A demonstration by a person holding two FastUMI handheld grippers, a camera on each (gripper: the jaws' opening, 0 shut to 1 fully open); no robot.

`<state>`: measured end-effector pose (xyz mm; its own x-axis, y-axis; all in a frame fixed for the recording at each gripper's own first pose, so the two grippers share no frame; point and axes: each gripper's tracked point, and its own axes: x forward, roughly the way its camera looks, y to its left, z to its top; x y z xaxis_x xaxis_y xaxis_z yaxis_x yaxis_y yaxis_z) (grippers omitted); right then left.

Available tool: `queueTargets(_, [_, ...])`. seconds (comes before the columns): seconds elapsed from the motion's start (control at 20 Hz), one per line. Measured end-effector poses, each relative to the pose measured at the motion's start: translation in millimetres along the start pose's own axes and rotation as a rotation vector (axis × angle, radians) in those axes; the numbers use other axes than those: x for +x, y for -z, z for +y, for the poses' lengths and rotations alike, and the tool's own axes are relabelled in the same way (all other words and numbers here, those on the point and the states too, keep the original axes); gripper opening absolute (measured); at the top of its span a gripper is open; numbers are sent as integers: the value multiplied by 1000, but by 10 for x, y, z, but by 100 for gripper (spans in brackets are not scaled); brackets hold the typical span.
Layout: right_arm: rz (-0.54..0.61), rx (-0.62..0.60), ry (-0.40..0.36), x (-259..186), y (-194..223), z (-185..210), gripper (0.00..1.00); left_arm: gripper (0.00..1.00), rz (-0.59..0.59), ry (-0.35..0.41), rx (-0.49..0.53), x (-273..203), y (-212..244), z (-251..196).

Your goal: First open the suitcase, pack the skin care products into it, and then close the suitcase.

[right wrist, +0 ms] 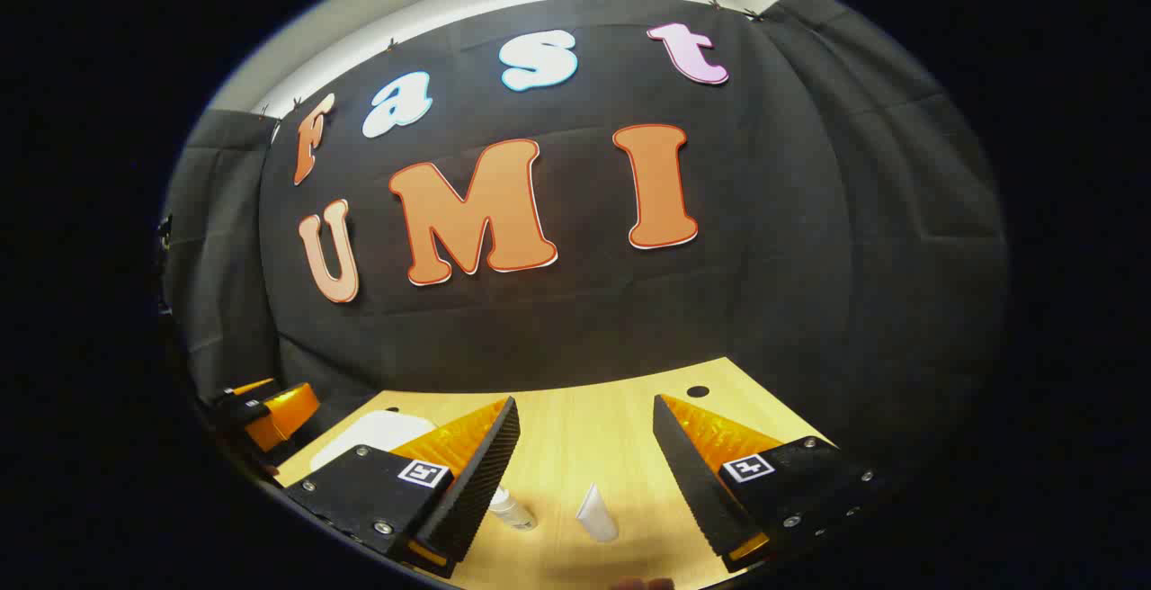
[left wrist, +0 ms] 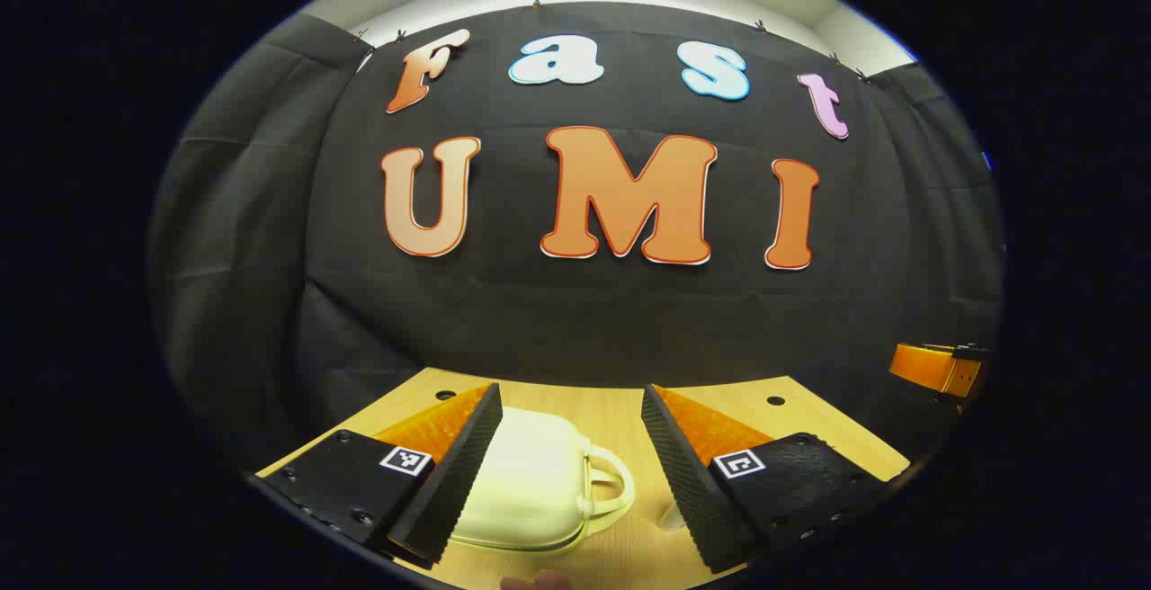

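The left tongs (left wrist: 572, 446) stand released, jaws wide apart, and the cream suitcase (left wrist: 530, 482) lies on the wooden table (left wrist: 584, 406) directly ahead of and below them, its body tucked toward the left finger and its looped handle (left wrist: 607, 487) facing the right finger. The case looks shut, so by my judgement opening it is the step in hand, and the left tongs are plainly the nearer pair for that. The right tongs (right wrist: 584, 455) are likewise released, holding nothing. Between their fingers, on the table below, lie two skin care products: a white tube (right wrist: 596, 511), long axis running roughly away from the camera with a slight tilt, and a small bottle (right wrist: 513, 511) just beside the left finger. Farther left in the right gripper view a white corner of the suitcase shows, near the other pair of tongs.
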<state>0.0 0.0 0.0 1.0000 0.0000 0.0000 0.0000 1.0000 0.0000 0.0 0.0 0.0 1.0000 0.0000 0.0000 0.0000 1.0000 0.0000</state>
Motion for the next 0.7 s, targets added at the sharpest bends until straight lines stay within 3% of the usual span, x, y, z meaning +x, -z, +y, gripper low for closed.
queueTargets(0.35, [23,-44,3,78,83,-36,95,98,2,27,64,12,-3,-240])
queueTargets(0.7, [6,-92,81,89,26,-203,95,98,-11,47,91,121,-38,-287])
